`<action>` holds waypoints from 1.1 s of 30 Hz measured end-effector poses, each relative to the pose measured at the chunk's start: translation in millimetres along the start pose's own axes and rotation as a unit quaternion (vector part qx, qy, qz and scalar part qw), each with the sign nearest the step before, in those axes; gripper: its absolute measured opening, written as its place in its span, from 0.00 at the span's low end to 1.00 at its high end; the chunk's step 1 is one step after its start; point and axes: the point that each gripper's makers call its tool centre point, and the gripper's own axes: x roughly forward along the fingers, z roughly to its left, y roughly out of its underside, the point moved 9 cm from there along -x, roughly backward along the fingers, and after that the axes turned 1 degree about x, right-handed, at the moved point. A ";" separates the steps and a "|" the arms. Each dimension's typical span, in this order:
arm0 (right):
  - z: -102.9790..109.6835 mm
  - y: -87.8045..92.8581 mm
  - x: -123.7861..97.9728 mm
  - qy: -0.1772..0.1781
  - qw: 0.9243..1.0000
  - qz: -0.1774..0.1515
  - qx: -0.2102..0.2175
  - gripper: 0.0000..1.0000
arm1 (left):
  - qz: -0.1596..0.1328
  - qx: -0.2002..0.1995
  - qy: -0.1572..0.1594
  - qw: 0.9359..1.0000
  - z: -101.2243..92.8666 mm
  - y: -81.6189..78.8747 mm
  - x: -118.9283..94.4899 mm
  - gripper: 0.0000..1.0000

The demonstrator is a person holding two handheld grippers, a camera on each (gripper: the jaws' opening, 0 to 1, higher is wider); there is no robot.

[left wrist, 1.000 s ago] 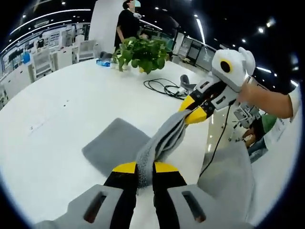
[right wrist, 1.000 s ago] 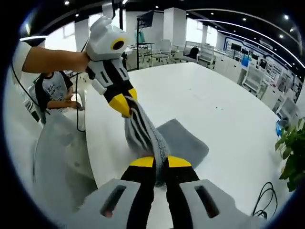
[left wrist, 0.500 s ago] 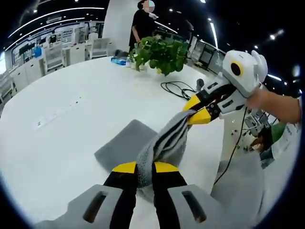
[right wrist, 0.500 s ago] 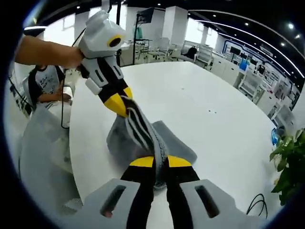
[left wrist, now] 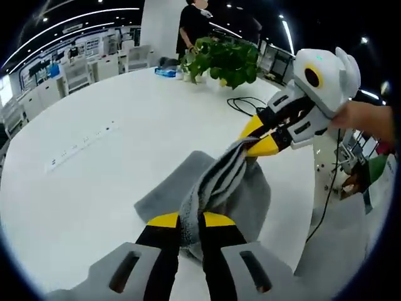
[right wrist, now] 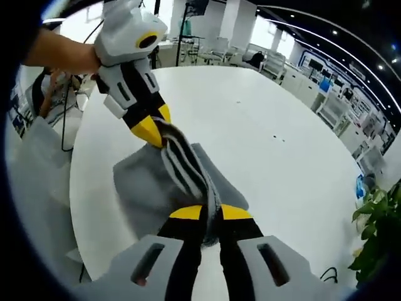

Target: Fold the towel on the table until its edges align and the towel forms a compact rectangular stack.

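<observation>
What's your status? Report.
Both tongs, left and right, shut on the towel. One towel edge lifted and stretched between them, the rest on the table. Nothing in the way.

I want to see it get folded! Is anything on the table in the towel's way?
Nothing visible. Both hand-held grippers clamp the towel, and the table around it is bare; the plant and cable sit far off.

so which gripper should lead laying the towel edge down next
Neither clearly. The left gripper and right gripper both pinch the same raised edge of the towel, so they should probably lower together onto the table.
</observation>
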 end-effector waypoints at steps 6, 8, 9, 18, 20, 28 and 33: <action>-10.5 4.2 16.4 0.007 1.000 0.000 -0.013 0.08 | 0.008 -0.005 -0.009 1.000 6.8 3.8 12.6 0.12; -12.6 4.8 21.6 0.007 1.000 -0.002 -0.013 0.09 | 0.011 -0.009 -0.012 1.000 10.3 5.7 16.2 0.13; -13.2 5.3 23.8 0.005 1.000 -0.002 -0.012 0.09 | 0.012 -0.010 -0.014 1.000 12.3 6.7 19.0 0.13; -24.1 15.2 34.6 0.015 1.000 -0.004 -0.001 0.13 | 0.025 0.020 -0.031 0.999 20.0 6.9 37.0 0.15; -25.6 14.0 32.2 0.019 1.000 -0.012 0.005 0.14 | 0.031 0.027 -0.036 0.999 22.1 9.2 40.8 0.16; -30.0 9.3 20.8 0.044 0.997 -0.056 0.018 0.04 | 0.023 0.034 -0.055 0.998 28.8 7.2 35.9 0.17; -23.9 8.1 19.3 0.030 0.996 -0.071 0.038 0.03 | -0.005 0.032 -0.076 0.997 37.1 -1.9 25.2 0.17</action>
